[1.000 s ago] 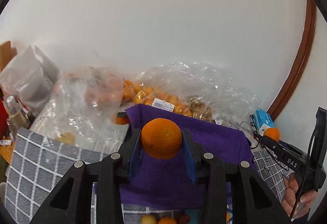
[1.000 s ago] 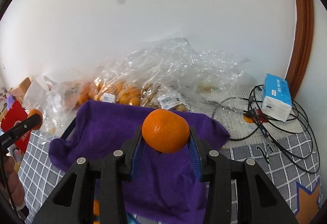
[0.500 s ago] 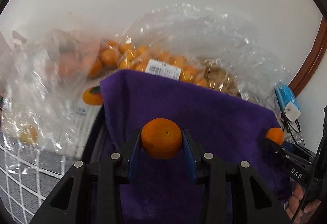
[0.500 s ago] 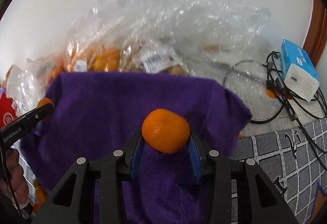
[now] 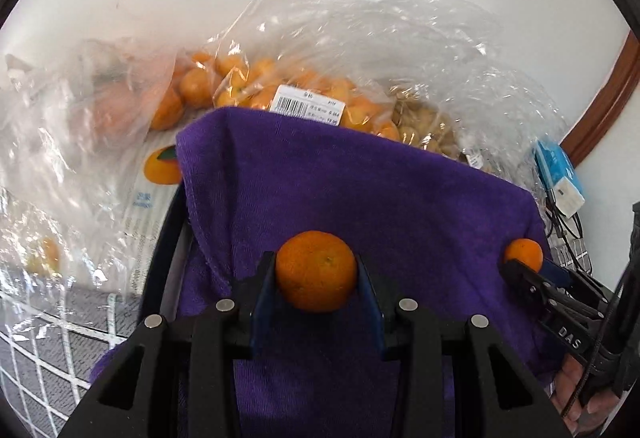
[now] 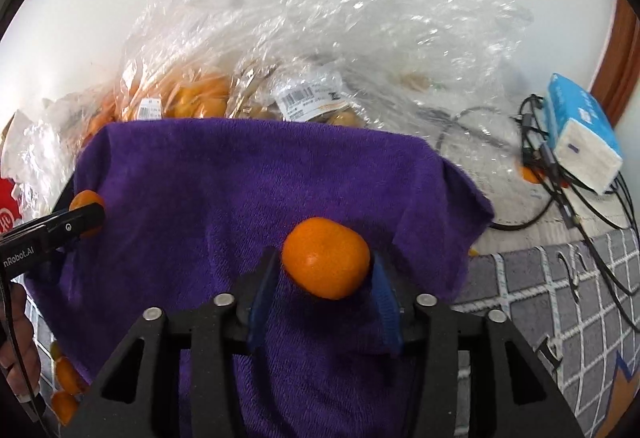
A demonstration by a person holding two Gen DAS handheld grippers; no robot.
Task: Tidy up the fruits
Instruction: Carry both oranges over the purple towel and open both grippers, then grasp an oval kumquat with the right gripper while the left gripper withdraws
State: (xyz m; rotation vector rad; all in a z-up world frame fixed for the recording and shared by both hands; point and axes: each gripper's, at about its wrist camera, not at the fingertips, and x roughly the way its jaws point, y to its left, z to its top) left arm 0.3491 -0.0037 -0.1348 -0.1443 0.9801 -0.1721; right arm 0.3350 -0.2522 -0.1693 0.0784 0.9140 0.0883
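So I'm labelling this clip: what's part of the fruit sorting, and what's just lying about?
Job:
left claw, shut on an orange
right claw, opening around its orange
purple towel
bagged oranges

Lying about:
tissue pack
cables

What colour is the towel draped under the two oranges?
Deep purple. The towel shows best in the right wrist view, where nearly its whole spread is visible.

We see a purple terry towel [image 6: 256, 174] draped over a dark-rimmed basket [image 5: 170, 222], in the middle. Behind it, against the wall, lie clear plastic bags of small oranges [image 5: 248, 82]. To its right a blue-and-white tissue pack [image 6: 584, 134] sits on tangled black cables [image 6: 560, 182], on a grey checked mat [image 6: 560, 270].
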